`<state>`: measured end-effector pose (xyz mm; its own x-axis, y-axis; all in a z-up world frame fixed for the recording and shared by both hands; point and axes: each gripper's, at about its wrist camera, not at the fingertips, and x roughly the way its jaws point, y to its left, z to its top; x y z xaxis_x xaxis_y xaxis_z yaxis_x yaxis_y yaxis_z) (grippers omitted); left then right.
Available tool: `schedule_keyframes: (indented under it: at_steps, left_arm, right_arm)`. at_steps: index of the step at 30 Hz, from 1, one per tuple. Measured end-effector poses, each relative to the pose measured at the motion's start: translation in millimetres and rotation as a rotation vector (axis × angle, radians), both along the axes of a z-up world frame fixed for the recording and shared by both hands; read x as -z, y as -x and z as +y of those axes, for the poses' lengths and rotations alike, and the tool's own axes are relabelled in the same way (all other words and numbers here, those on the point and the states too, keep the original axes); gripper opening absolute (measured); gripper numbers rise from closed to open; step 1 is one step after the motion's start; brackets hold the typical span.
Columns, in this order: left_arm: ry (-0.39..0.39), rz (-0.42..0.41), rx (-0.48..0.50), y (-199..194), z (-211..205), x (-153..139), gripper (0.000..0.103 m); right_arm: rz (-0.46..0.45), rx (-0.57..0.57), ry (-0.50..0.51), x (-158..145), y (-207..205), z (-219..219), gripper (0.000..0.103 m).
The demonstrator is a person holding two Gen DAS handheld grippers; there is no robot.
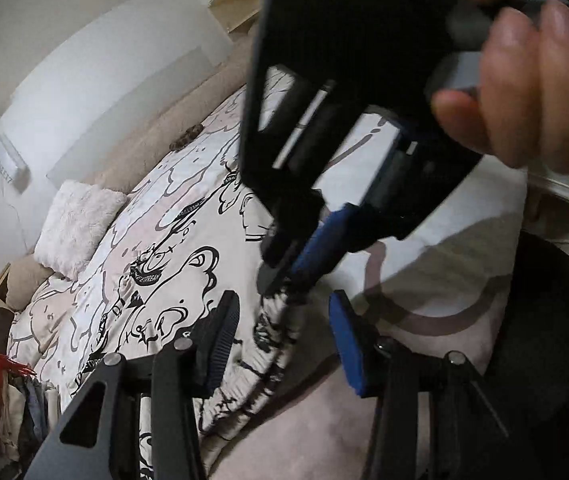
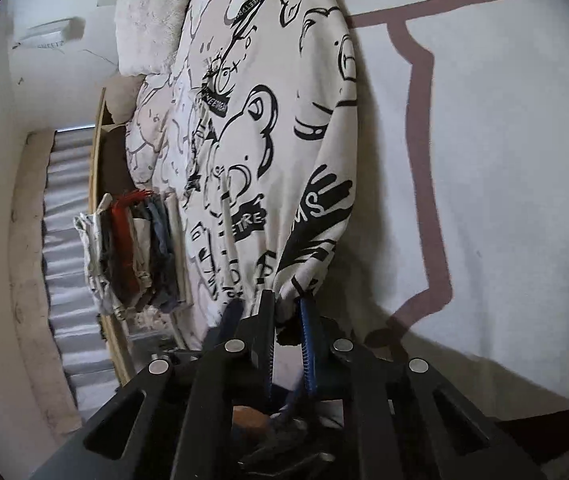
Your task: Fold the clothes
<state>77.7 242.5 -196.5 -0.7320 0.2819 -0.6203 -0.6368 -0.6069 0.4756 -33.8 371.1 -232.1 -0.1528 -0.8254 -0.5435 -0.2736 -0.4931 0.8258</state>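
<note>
Right wrist view — right claw [image 2: 286,304] pinching garment [image 2: 268,152] hem, left claw [image 1: 284,332] agape, fabric between — contact unclear.

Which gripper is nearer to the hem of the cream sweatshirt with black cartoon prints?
Right. The right gripper is shut on the sweatshirt's hem; the left gripper stands open around it, not pressing.

Fluffy white pillow [image 1: 78,224] mid-left in left wrist view, upper left in right wrist view. White bedspread [image 2: 504,140] with mauve line pattern fills right side. Stack of folded clothes [image 2: 136,252] at left centre, red item among them. White wall [image 1: 64,60] upper left.
</note>
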Motion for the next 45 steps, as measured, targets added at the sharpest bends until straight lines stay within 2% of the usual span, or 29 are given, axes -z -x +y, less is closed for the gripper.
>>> schedule_keyframes:
  at_steps: [3,5,7,8,10,14,15,16,17,18,20,22,26,27,31,33,35,36,37,41,45]
  left_arm:
    - [0.023,0.009,-0.019,4.1,2.5,5.0,0.046]
    - [0.031,0.006,-0.041,9.1,3.4,8.0,0.034]
    - [0.031,-0.003,-0.051,13.3,3.4,11.8,0.015]
    - [0.030,-0.007,-0.056,15.4,3.4,13.7,0.011]
    - [0.020,-0.017,-0.062,17.5,2.7,15.0,0.010]
    - [-0.023,-0.051,-0.077,20.8,-2.6,10.7,0.010]
    - [-0.037,-0.060,-0.079,20.3,-3.8,8.5,0.010]
    - [-0.045,-0.067,-0.079,19.3,-3.9,7.0,0.010]
    - [-0.054,-0.073,-0.080,18.5,-4.2,5.5,0.010]
    - [-0.063,-0.080,-0.082,18.7,-5.0,4.2,0.010]
    - [-0.084,-0.099,-0.089,19.8,-6.7,1.4,0.010]
    - [-0.113,-0.120,-0.101,22.7,-9.7,-2.3,0.010]
    - [-0.179,-0.156,-0.135,28.5,-17.7,-11.6,0.010]
    - [-0.206,-0.176,-0.145,31.1,-21.3,-14.4,0.010]
    - [-0.279,-0.226,-0.171,40.0,-33.0,-22.5,0.010]
    - [-0.302,-0.237,-0.179,42.3,-36.8,-25.6,0.010]
    - [-0.329,-0.254,-0.185,43.2,-40.5,-28.0,0.010]
    - [-0.342,-0.264,-0.188,43.0,-42.3,-29.9,0.010]
    - [-0.355,-0.275,-0.190,42.8,-44.2,-31.7,0.010]
    - [-0.411,-0.295,-0.217,41.2,-56.7,-43.1,0.010]
    - [-0.489,-0.289,-0.275,38.7,-81.5,-60.3,0.010]
  right_arm:
    - [0.006,-0.012,-0.001,-1.8,1.8,-1.5,0.012]
    - [0.009,-0.017,0.001,-1.8,-0.4,2.0,0.012]
    - [0.023,-0.021,-0.010,-3.9,-0.9,2.0,0.012]
    - [0.038,-0.027,-0.026,-6.7,-1.0,1.5,0.012]
    - [0.071,-0.037,-0.073,-12.8,-1.2,0.3,0.013]
    - [0.195,-0.016,-0.163,-32.8,5.5,16.5,0.016]
    - [0.214,0.006,-0.181,-36.0,11.4,24.6,0.036]
    - [0.233,0.028,-0.198,-39.2,17.3,32.8,0.079]
    - [0.269,0.088,-0.245,-45.3,28.0,48.9,0.093]
    - [0.298,0.131,-0.288,-50.9,36.9,61.0,0.097]
    - [0.326,0.182,-0.366,-58.2,69.2,85.9,0.097]
    - [0.324,0.209,-0.380,-58.6,102.2,103.3,0.097]
    - [0.268,0.159,-0.355,-41.2,165.2,114.0,0.096]
    - [0.251,0.150,-0.373,-36.6,178.2,112.7,0.093]
    - [0.180,0.064,-0.433,-8.4,225.2,98.4,0.061]
    - [0.156,0.009,-0.478,5.4,239.2,87.7,0.050]
    - [0.188,-0.027,-0.525,6.3,245.3,75.3,0.046]
    - [0.197,-0.039,-0.530,5.6,246.9,72.5,0.032]
    - [0.201,-0.051,-0.531,5.3,248.3,70.5,0.007]
    - [0.232,-0.036,-0.494,-11.4,250.8,66.4,0.005]
    - [0.352,-0.032,-0.394,-69.9,253.9,43.3,0.005]
